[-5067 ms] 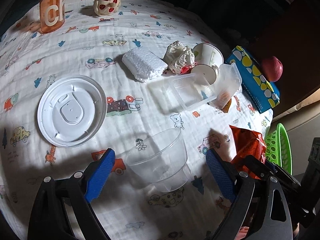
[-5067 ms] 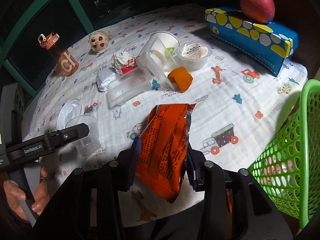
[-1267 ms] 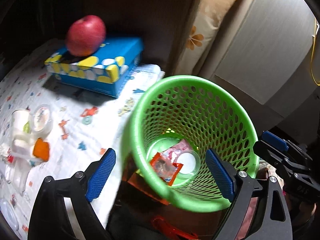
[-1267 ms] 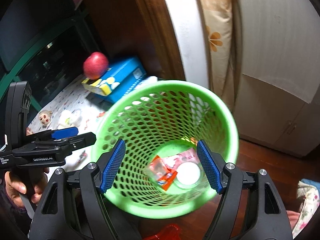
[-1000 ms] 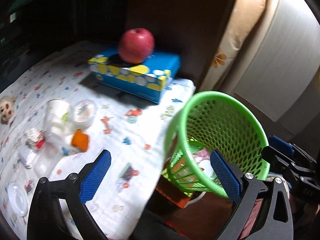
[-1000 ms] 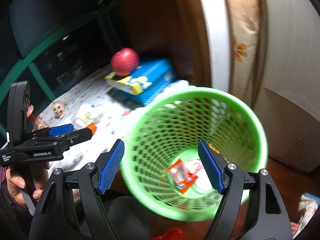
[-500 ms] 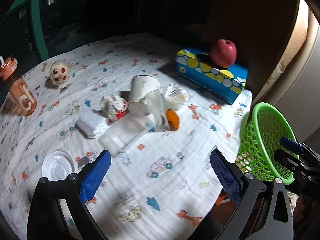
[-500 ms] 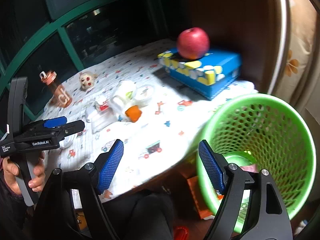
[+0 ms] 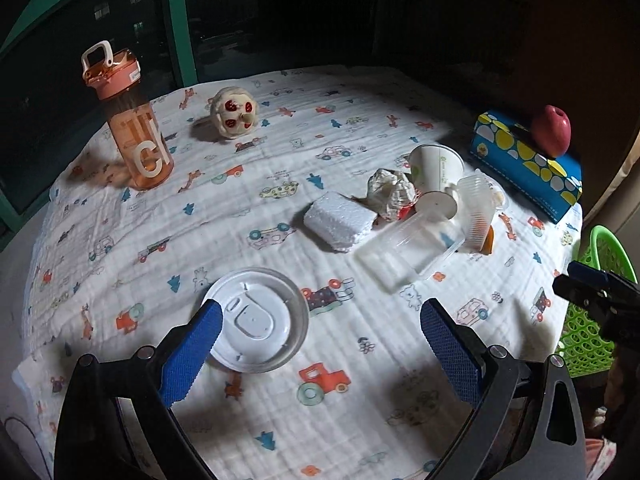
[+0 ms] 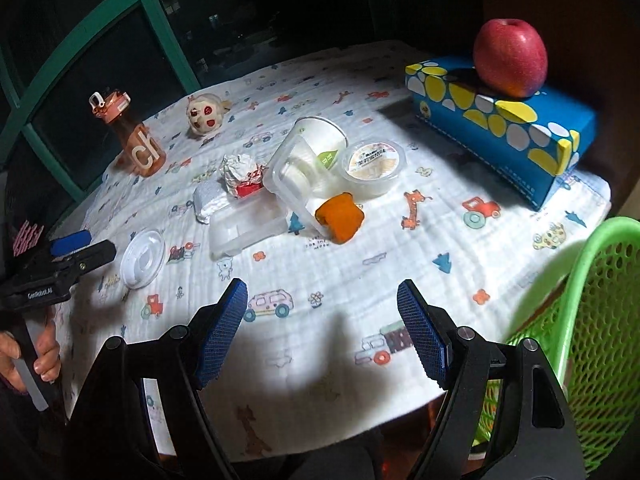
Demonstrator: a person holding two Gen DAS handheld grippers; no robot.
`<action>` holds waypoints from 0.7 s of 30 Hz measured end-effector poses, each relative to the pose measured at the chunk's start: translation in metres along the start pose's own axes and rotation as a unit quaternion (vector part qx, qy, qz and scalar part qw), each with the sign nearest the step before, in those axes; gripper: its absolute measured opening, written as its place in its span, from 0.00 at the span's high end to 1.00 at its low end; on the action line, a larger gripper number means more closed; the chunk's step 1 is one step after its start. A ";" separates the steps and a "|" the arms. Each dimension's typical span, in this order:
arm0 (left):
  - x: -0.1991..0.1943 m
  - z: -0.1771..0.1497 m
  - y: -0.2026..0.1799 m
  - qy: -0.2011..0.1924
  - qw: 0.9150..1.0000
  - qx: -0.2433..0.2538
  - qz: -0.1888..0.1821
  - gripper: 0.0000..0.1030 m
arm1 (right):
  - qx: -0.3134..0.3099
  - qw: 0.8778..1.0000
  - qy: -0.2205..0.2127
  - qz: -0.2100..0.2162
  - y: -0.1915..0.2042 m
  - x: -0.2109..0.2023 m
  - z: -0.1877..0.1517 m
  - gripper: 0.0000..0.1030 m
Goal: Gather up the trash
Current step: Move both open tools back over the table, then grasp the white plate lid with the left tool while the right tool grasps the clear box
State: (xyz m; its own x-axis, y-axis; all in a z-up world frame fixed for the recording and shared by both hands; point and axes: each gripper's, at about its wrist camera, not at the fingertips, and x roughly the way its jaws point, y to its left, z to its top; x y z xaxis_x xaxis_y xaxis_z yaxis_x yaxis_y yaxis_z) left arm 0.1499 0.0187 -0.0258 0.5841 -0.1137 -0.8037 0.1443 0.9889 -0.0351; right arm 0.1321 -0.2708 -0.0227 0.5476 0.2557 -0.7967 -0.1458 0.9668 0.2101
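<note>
Apple (image 10: 510,57) on blue box (image 10: 500,128) (far side) — bottle (image 9: 134,128); toy (image 9: 234,117)

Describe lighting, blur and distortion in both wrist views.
Left wrist: a bright pool lights the printed white tablecloth, corners fall dark, the fisheye bows the table edge, mostly sharp. Right wrist: same pooled light, dark window behind, green mesh plastic basket rim smeared by blur.

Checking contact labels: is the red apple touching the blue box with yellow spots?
Touching. The right wrist view shows the red apple resting on top of the blue spotted box, no gap.
</note>
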 end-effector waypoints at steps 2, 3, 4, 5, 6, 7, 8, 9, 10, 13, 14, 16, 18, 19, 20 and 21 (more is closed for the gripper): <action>0.002 -0.004 0.006 0.001 1.000 0.002 0.004 0.07 | 0.008 1.000 0.005 0.003 -0.003 0.009 0.007 0.25; 0.003 -0.006 0.009 0.002 1.000 0.001 0.008 0.07 | 0.014 1.000 0.007 0.007 -0.004 0.012 0.010 0.26; 0.005 -0.007 0.013 0.004 1.000 -0.001 0.012 0.07 | 0.019 1.000 0.006 0.015 -0.005 0.015 0.014 0.26; 0.007 -0.009 0.017 0.007 1.000 -0.003 0.015 0.07 | 0.022 1.000 0.005 0.021 -0.006 0.018 0.018 0.26; 0.009 -0.010 0.022 0.010 1.000 -0.006 0.015 0.07 | 0.023 0.999 0.005 0.029 -0.006 0.020 0.023 0.26; 0.011 -0.011 0.025 0.013 1.000 -0.010 0.013 0.07 | 0.021 0.999 0.005 0.035 -0.005 0.022 0.027 0.26; 0.013 -0.013 0.029 0.017 1.000 -0.015 0.009 0.07 | 0.014 0.999 0.006 0.040 -0.004 0.025 0.033 0.26; 0.015 -0.014 0.032 0.020 1.000 -0.019 0.006 0.07 | 0.007 0.999 0.004 0.040 -0.002 0.028 0.037 0.26; 0.017 -0.015 0.036 0.024 0.999 -0.022 0.005 0.07 | -0.005 0.999 0.000 0.041 0.001 0.030 0.042 0.26; 0.021 -0.019 0.043 0.030 0.999 -0.028 0.000 0.07 | -0.045 0.998 0.002 0.036 0.009 0.039 0.054 0.26; 0.022 -0.020 0.045 0.033 0.999 -0.028 -0.004 0.07 | -0.066 0.997 0.004 0.036 0.013 0.042 0.058 0.26; 0.024 -0.023 0.048 0.035 0.999 -0.024 -0.006 0.07 | -0.104 0.994 0.007 0.026 0.017 0.048 0.064 0.26; 0.027 -0.025 0.051 0.038 0.999 -0.021 -0.005 0.07 | -0.139 0.990 0.011 0.025 0.021 0.054 0.068 0.26; 0.029 -0.025 0.053 0.040 0.999 -0.021 -0.006 0.07 | -0.161 0.987 0.015 0.022 0.023 0.058 0.072 0.26; 0.032 -0.025 0.055 0.045 0.999 -0.022 -0.008 0.07 | -0.174 0.984 0.018 0.021 0.024 0.062 0.073 0.25; 0.034 -0.025 0.056 0.048 0.999 -0.023 -0.011 0.07 | -0.187 0.982 0.023 0.021 0.026 0.066 0.074 0.25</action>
State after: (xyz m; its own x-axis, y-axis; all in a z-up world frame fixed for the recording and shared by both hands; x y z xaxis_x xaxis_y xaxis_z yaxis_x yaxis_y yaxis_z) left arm 0.1577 0.0724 -0.0703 0.5016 -0.1275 -0.8556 0.1184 0.9899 -0.0781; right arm 0.2258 -0.2287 -0.0277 0.4983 0.2863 -0.8184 -0.4642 0.8853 0.0271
